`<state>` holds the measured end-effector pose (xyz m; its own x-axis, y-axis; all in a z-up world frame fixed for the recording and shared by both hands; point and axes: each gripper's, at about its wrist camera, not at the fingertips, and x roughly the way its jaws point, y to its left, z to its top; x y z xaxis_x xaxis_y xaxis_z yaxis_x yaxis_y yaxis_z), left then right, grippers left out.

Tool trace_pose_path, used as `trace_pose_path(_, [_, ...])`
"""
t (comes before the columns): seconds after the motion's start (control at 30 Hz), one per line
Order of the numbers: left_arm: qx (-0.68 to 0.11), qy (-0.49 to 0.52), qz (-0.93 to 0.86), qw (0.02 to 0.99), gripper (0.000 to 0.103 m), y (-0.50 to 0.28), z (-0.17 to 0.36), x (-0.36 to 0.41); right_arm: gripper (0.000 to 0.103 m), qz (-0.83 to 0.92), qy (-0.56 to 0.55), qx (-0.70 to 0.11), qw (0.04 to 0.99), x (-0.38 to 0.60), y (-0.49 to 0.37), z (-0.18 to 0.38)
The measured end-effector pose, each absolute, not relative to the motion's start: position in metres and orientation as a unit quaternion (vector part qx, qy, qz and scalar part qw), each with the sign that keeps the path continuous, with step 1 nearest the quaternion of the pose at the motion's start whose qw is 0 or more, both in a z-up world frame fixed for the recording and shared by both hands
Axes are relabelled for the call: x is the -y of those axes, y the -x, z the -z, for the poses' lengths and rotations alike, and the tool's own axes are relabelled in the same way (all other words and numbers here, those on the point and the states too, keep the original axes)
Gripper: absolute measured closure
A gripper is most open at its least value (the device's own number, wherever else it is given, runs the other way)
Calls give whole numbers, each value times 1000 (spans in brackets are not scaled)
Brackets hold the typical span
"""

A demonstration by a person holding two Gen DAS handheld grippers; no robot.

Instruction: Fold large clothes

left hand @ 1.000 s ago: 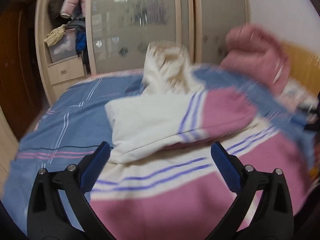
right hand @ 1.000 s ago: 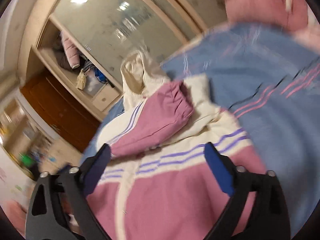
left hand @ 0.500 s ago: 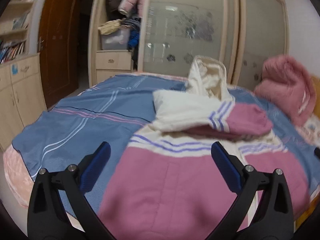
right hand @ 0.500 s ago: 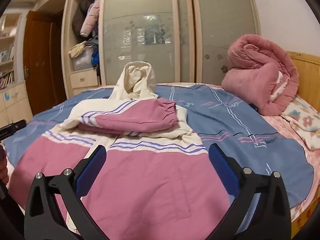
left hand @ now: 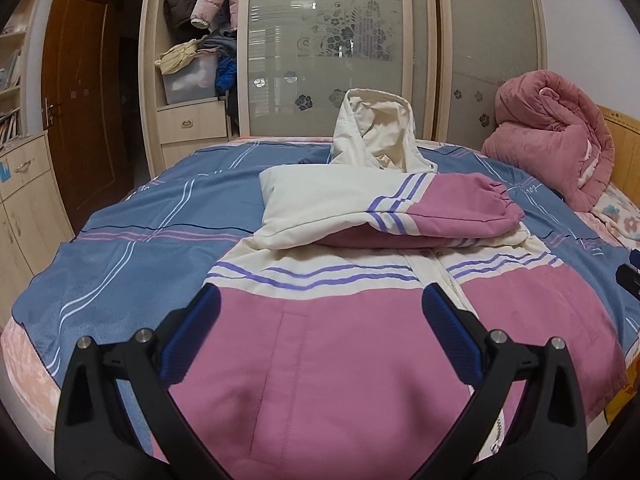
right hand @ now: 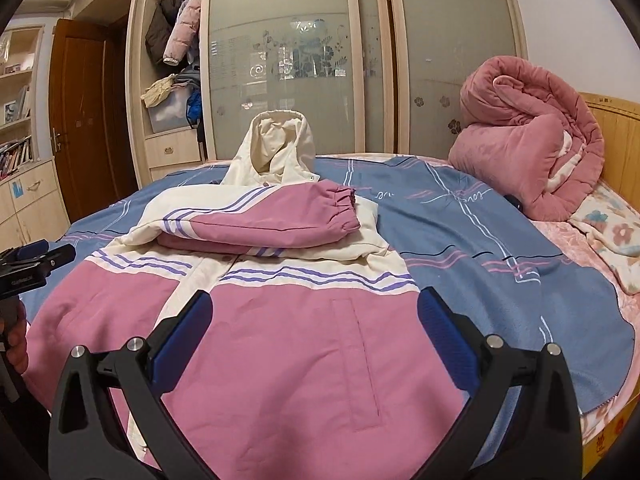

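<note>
A pink and cream hooded jacket (left hand: 332,360) (right hand: 288,344) lies front up on the bed, its hem nearest me. Both sleeves (left hand: 400,212) (right hand: 272,220) are folded across the chest, one on the other. The cream hood (left hand: 376,136) (right hand: 276,148) stands up at the far end. My left gripper (left hand: 320,308) hovers open above the lower left half of the jacket, holding nothing. My right gripper (right hand: 316,308) hovers open above the lower right half, also holding nothing. The left gripper's body (right hand: 28,264) and a hand show at the left edge of the right wrist view.
The bed has a blue striped cover (left hand: 132,248) (right hand: 492,248). A rolled pink quilt (left hand: 556,140) (right hand: 528,136) sits at the head by the wooden headboard (right hand: 616,128). Behind stand a glass-door wardrobe (left hand: 332,44), open shelves of clothes (left hand: 196,52), a brown door (left hand: 84,108) and low cabinets (left hand: 24,196).
Both grippers have pulled back from over the folded sleeves toward the jacket's hem and levelled out. Both stayed open. The jacket has not moved.
</note>
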<state>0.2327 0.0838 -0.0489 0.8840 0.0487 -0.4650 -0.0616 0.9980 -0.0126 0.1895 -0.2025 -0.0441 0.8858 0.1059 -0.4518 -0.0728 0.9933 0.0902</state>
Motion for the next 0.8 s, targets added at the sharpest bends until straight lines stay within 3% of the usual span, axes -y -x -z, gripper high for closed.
trace_pose_path(0.8, [-255,4,-13,967,2,-233,52,-87,1,-63,-36,-233,970,187,-200,46])
